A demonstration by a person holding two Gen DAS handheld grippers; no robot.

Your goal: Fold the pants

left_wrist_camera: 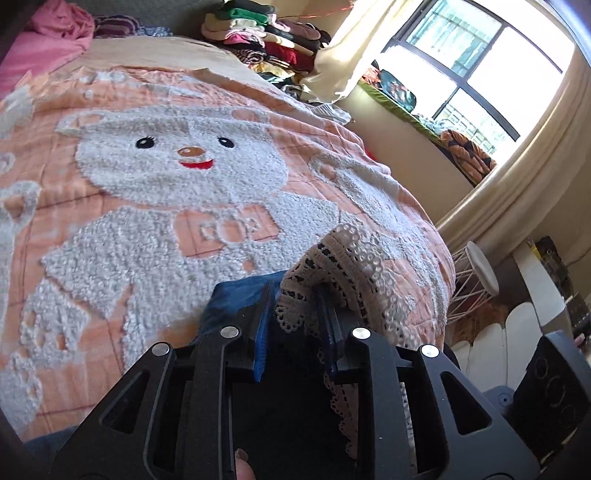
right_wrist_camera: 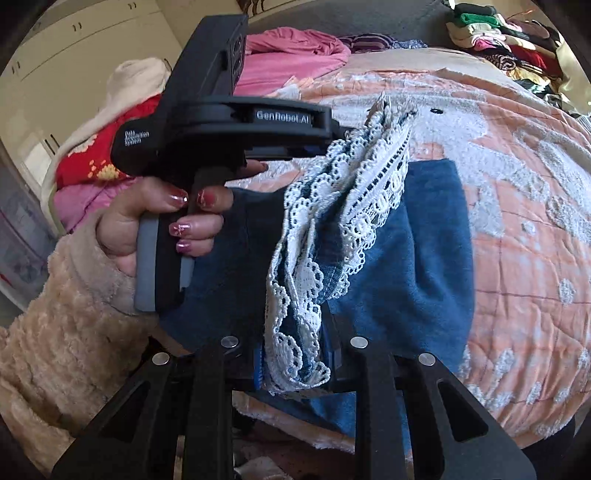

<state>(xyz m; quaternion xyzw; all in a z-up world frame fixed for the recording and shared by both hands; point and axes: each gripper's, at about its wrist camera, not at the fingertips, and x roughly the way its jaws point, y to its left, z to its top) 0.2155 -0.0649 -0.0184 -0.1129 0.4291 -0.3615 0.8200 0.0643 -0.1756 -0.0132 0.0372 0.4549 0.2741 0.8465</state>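
Right claw (right_wrist_camera: 295, 362) clenched on lace trim (right_wrist_camera: 306, 295) of the blue pants (right_wrist_camera: 406, 258), the hem bunched between its pads. Left claw (left_wrist_camera: 295, 314) clamped on the same lace edge further along, a person's hand (right_wrist_camera: 162, 221) with painted nails round its grip, fluffy cream sleeve (right_wrist_camera: 55, 314). Pants lifted at the hem, the rest draped on the bed's peach bear blanket (left_wrist_camera: 147, 166). Clothes pile (left_wrist_camera: 266, 33) at the far end, window (left_wrist_camera: 480, 62) to the right.
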